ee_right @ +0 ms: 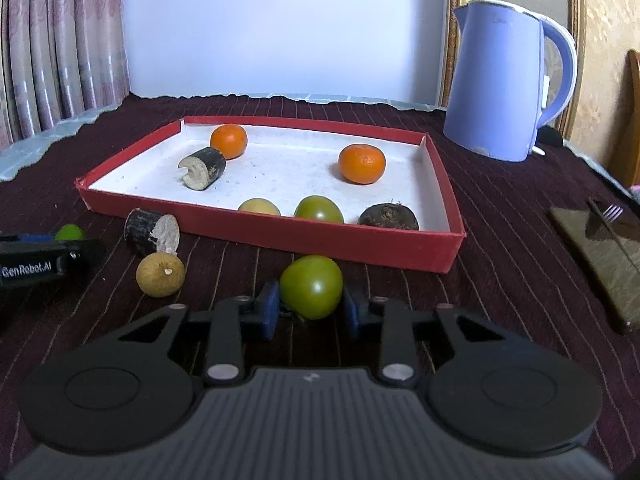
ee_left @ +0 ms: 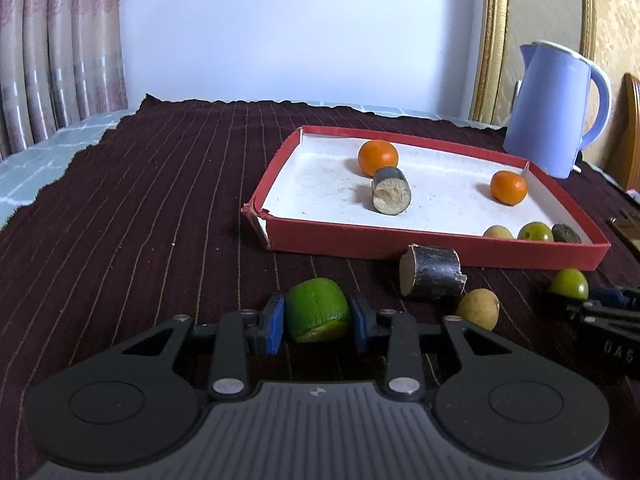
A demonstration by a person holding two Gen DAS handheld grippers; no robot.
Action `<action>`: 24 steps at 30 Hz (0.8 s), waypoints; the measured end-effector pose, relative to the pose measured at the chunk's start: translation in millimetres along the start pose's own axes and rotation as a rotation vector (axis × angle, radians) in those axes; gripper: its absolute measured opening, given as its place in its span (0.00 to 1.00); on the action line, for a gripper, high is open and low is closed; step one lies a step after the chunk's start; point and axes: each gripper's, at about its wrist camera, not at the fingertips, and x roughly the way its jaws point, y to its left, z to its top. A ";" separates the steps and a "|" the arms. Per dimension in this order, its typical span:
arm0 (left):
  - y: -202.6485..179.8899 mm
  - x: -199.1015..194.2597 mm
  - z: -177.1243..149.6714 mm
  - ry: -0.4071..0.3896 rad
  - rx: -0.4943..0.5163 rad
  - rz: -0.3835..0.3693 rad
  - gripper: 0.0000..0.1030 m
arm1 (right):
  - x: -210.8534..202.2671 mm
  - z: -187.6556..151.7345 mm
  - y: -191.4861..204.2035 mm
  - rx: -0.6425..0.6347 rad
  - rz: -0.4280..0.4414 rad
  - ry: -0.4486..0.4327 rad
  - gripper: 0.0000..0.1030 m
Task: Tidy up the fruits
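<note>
My left claw (ee_left: 318,322) pinches a cut green fruit (ee_left: 318,310), blue pads against both its sides, low over the tabletop (ee_left: 140,220) in front of the red tray (ee_left: 440,246). My right claw (ee_right: 310,306) grips a green tomato (ee_right: 311,286) the same way, just before the tray's near wall (ee_right: 320,244).

Already in the tray lie two oranges (ee_right: 229,141) (ee_right: 362,163), a dark cane stub (ee_right: 202,168), and along the near wall a yellow fruit (ee_right: 259,206), a second green tomato (ee_right: 319,209) and a dark brown fruit (ee_right: 388,216). Left outside, as I judge it, are the two pieces I hold, another cane stub (ee_right: 152,232) just beside the tray, and a tan round fruit (ee_right: 161,274) touching or nearly touching that stub. So the job looks more than half done, with four pieces to go.

The left claw's side reads "GenRobot.AI" (ee_right: 26,270) in the right view; in the left view the right claw shows the letters "DAS" (ee_left: 618,347), cut off at the edge. The blue kettle (ee_right: 500,80) carries a faint mark I cannot read.
</note>
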 end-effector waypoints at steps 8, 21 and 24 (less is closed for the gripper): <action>-33.6 -20.2 2.0 -0.029 0.126 -0.019 0.32 | -4.0 0.1 -1.8 0.016 -0.012 -0.016 0.30; -50.5 -16.1 21.9 -0.043 0.136 -0.018 0.32 | -19.1 9.6 2.6 0.012 -0.016 -0.065 0.30; -49.2 -14.9 25.3 -0.044 0.134 -0.023 0.32 | -19.9 14.5 0.7 0.015 -0.021 -0.070 0.30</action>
